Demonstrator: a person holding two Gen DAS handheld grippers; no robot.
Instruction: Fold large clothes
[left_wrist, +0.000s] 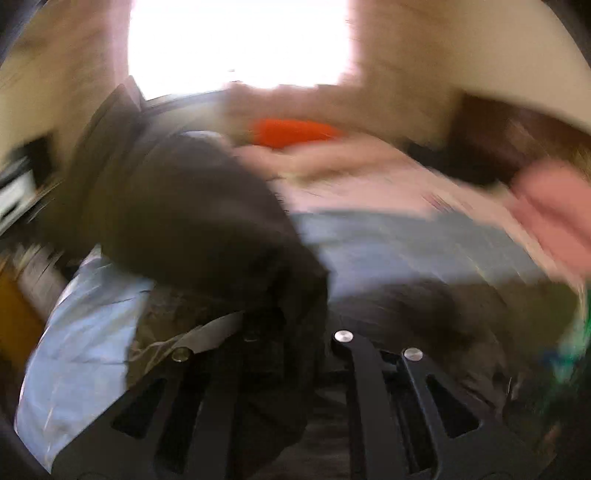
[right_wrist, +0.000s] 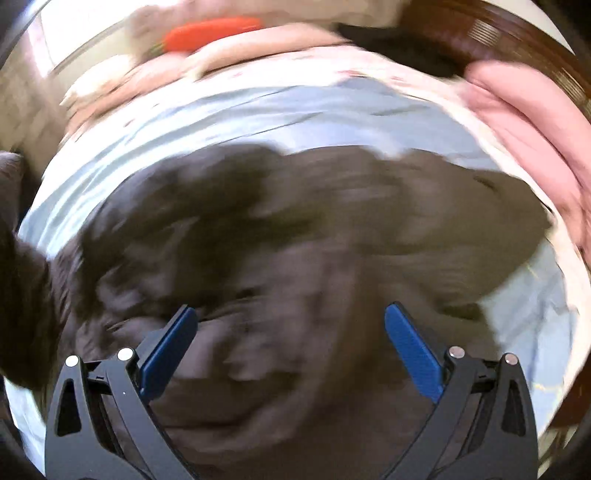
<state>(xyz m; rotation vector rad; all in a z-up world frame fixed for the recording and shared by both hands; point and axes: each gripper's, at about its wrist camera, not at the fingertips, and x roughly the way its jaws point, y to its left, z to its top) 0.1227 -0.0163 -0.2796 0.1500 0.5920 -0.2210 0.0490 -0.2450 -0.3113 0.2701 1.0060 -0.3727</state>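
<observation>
A large dark brown garment (right_wrist: 280, 229) lies spread and rumpled on a light blue sheet (right_wrist: 229, 110) on the bed. My right gripper (right_wrist: 291, 325) is open just above the garment, with its blue fingers (right_wrist: 413, 347) wide apart and nothing between them. In the left wrist view my left gripper (left_wrist: 291, 332) is shut on a bunched part of the dark garment (left_wrist: 199, 221), which is lifted and drapes over the fingers and hides them. Both views are motion-blurred.
A pink cloth (right_wrist: 532, 133) lies at the bed's right side; it also shows in the left wrist view (left_wrist: 554, 206). An orange item (left_wrist: 295, 131) and peach bedding lie at the far end under a bright window (left_wrist: 240, 40). Dark wooden furniture (right_wrist: 517, 40) stands at the far right.
</observation>
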